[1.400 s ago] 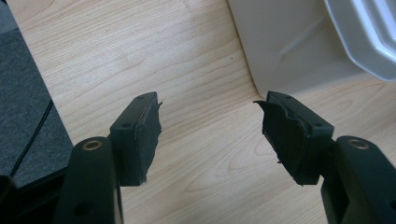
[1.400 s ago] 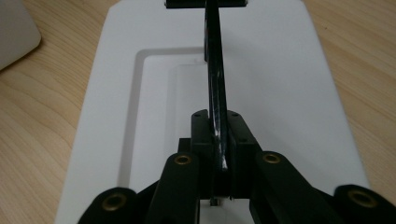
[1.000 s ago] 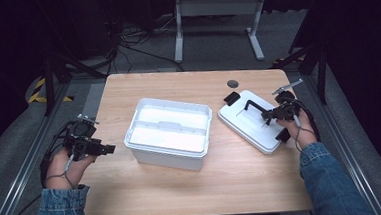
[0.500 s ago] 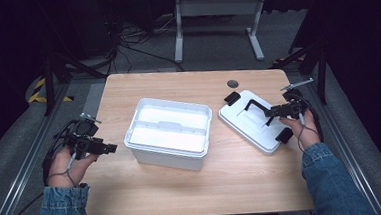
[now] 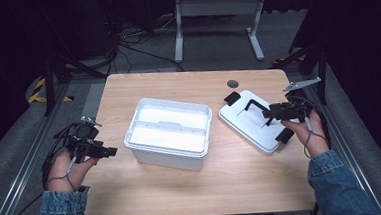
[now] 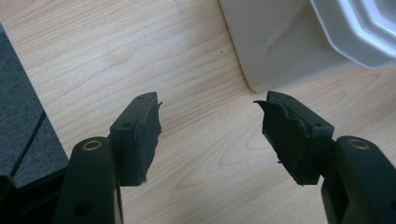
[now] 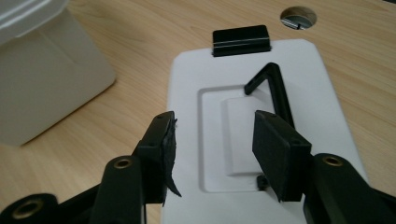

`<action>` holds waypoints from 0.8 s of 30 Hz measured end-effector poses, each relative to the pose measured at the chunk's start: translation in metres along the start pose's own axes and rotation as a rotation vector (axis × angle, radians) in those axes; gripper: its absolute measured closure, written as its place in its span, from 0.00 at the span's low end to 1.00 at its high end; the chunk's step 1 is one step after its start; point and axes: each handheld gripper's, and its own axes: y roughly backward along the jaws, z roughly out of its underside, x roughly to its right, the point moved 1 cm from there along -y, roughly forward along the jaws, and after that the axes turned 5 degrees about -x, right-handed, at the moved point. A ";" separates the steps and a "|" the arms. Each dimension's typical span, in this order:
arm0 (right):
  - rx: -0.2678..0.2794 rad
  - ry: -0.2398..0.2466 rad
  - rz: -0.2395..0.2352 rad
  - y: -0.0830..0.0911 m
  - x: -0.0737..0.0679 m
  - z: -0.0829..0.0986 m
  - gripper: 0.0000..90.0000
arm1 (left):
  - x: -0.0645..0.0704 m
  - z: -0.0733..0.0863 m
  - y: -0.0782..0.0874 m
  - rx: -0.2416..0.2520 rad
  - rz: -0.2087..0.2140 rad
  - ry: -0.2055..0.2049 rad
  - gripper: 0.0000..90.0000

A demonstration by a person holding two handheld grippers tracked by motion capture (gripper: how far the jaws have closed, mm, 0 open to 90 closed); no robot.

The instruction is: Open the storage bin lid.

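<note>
So: one white bin [image 5: 170, 134], one white lid [image 5: 253, 119], two grippers on the wooden table [image 5: 183, 193]. The lid carries one black handle [image 7: 275, 86] and two black end latches, one at the far end [image 7: 241, 40] and one just under the person's right hand [image 5: 284, 135].

Right gripper [image 7: 212, 140]: jaws spread wide, gripping nothing. It hangs over the near end of the lid, the recessed panel directly between and beyond the jaws, the handle just ahead of the right jaw. Can't tell whether the pads touch the lid surface. The bin sits off to its left, well apart.

Left gripper [image 6: 210, 123]: jaws also spread wide, empty, over bare tabletop. The bin's corner [image 6: 275, 51] is just ahead of it and toward its right jaw, near but not touching.

The lid lies flat on the table beside the bin, not on it; the bin is open.

Versus a second ago: the right gripper has pulled back from the handle towards the lid's near edge. The left gripper has barely moved. Bin and lid are in the same place.
</note>
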 end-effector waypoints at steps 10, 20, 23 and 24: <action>-0.005 0.079 -0.036 0.016 -0.035 0.009 0.52 | 0.002 0.003 0.002 0.004 0.011 -0.010 0.41; -0.004 0.135 -0.090 0.015 -0.059 0.022 0.52 | 0.003 0.000 0.001 -0.002 0.016 -0.021 0.41; -0.005 0.147 -0.106 0.013 -0.068 0.027 0.52 | 0.004 -0.001 0.001 -0.002 0.017 -0.025 0.41; -0.005 0.150 -0.111 0.012 -0.070 0.028 0.52 | 0.004 -0.001 0.000 -0.002 0.017 -0.024 0.41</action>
